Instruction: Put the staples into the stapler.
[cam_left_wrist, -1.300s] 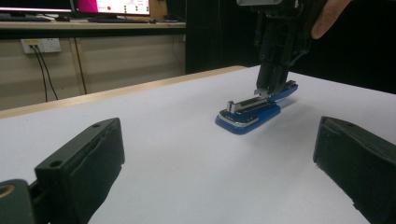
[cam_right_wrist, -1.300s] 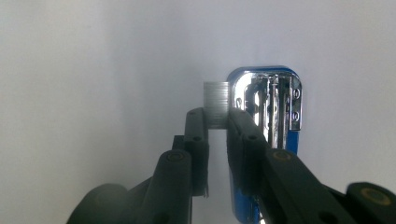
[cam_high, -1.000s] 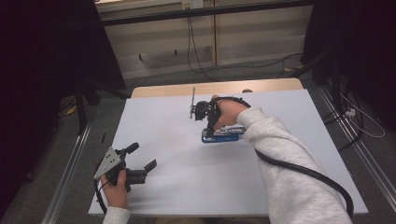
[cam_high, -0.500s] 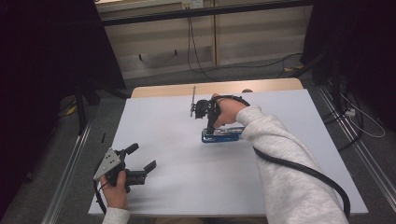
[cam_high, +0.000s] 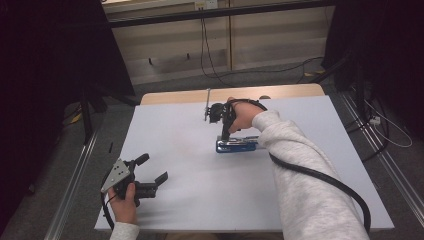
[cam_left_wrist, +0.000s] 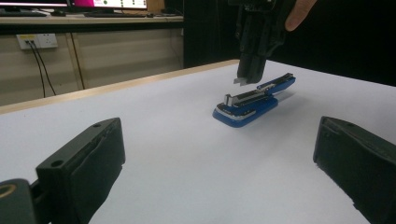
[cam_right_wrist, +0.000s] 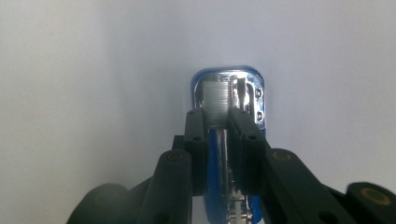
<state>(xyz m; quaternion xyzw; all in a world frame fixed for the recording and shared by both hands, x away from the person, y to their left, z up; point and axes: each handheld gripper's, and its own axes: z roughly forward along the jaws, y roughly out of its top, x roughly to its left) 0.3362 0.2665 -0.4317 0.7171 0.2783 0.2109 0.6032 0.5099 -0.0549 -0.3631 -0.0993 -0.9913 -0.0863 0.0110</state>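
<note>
Jaws of the left gripper (cam_high: 152, 182) stand wide apart near the table's (cam_high: 320, 165) front left corner, well short of the blue stapler (cam_high: 236, 145); at mid-table the right gripper (cam_high: 224, 134) points down, its jaws nearly together astride the stapler's metal staple strip (cam_right_wrist: 218, 105)

We see a blue plastic stapler (cam_high: 236, 145) with silver metal parts, black two-jaw grippers (cam_high: 141, 183), a plain white tabletop (cam_high: 190, 195), and a grey sleeve (cam_high: 305, 185).
</note>
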